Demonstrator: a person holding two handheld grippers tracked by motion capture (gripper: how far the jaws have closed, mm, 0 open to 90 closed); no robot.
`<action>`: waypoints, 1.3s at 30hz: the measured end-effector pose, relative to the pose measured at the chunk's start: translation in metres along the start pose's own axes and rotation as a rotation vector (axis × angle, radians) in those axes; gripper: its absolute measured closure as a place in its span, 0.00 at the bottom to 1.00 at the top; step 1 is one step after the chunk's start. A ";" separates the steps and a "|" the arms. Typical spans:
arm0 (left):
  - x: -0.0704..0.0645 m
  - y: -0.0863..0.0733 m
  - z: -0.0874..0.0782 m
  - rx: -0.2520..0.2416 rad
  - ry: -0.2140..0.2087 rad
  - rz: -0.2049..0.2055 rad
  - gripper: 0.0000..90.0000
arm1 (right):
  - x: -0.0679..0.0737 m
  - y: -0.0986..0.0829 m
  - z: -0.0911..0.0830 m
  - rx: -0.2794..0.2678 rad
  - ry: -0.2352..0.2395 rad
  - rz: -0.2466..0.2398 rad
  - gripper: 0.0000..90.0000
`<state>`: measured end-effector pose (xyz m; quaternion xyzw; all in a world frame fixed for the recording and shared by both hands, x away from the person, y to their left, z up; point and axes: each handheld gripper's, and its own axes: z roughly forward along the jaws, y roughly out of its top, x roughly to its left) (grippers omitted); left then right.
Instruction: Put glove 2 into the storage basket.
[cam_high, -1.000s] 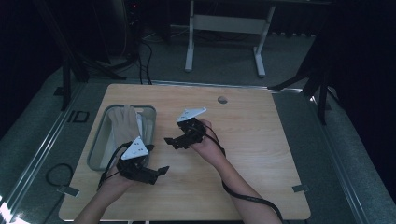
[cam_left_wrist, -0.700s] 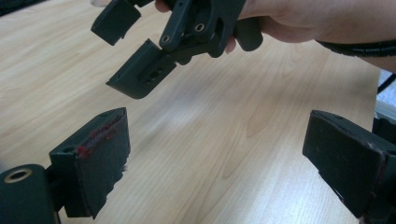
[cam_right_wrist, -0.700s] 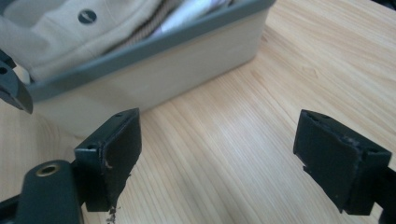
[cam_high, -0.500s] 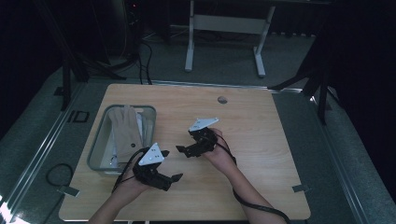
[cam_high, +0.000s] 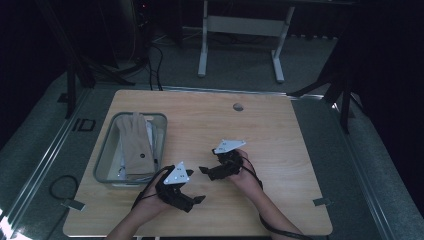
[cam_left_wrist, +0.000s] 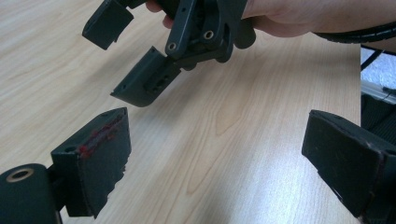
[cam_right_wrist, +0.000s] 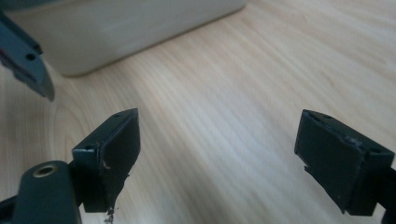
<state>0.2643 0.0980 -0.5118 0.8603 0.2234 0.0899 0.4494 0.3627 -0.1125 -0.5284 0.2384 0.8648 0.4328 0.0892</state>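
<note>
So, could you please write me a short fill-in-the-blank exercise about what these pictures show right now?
1. The beige glove lies inside the clear ____ at the table's left.
2. Both the left tool and the right tool have jaws that are ____.
3. Neither tool holds anything; both hang over the bare ____ tabletop.
4. The right tool's jaws point toward the ____ tool.

Missing words: tray; open; wooden; left
</note>
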 end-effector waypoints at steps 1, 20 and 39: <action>-0.001 -0.001 0.002 -0.001 -0.007 -0.002 0.09 | 0.000 -0.002 -0.001 0.005 -0.002 0.001 0.16; 0.001 -0.013 0.040 0.008 -0.075 -0.006 0.09 | -0.005 -0.047 -0.023 0.018 -0.037 0.022 0.15; 0.000 -0.021 0.044 -0.030 -0.109 -0.010 0.09 | -0.009 -0.059 -0.031 -0.031 -0.059 0.052 0.14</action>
